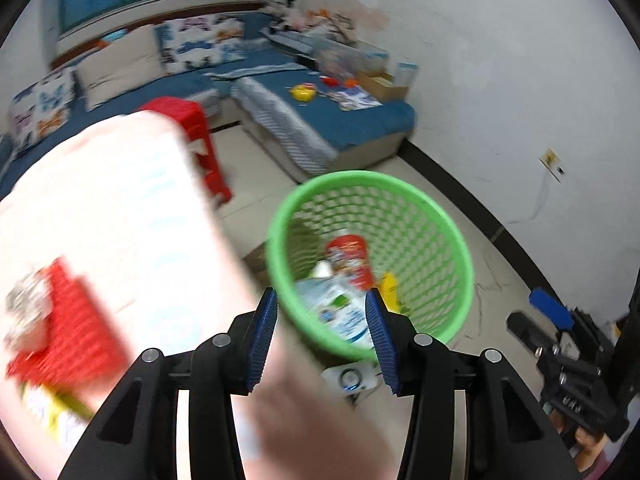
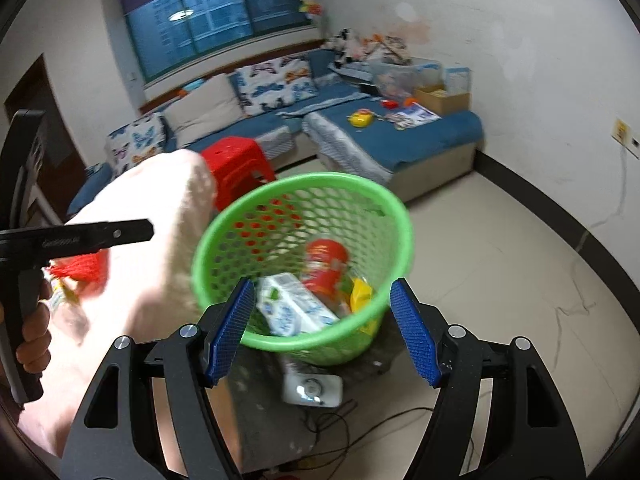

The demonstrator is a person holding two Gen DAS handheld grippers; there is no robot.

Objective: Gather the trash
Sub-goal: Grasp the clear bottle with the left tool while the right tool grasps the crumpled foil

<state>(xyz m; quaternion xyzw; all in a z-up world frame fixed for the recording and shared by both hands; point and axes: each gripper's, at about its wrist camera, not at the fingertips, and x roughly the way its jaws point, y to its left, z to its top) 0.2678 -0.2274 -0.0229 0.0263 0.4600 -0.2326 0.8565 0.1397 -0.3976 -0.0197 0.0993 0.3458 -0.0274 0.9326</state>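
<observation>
Tongs first: our left gripper (image 1: 322,336) has its blue pads spread apart with nothing between them, and our right gripper (image 2: 322,332) is likewise spread and empty. Beyond both sits the green perforated plastic basket (image 2: 224,240), perched on a dark stand, already holding a red printed can (image 2: 326,266), a white and blue carton (image 2: 288,308) and a yellow wrapper (image 2: 360,294). Just left of its rim lies a pale pink table edge, where red mesh netting (image 1: 68,320) and a yellowish packet (image 1: 52,408) remain. We judge that a hurried, blurred reach could bump the basket and tip it off.
</observation>
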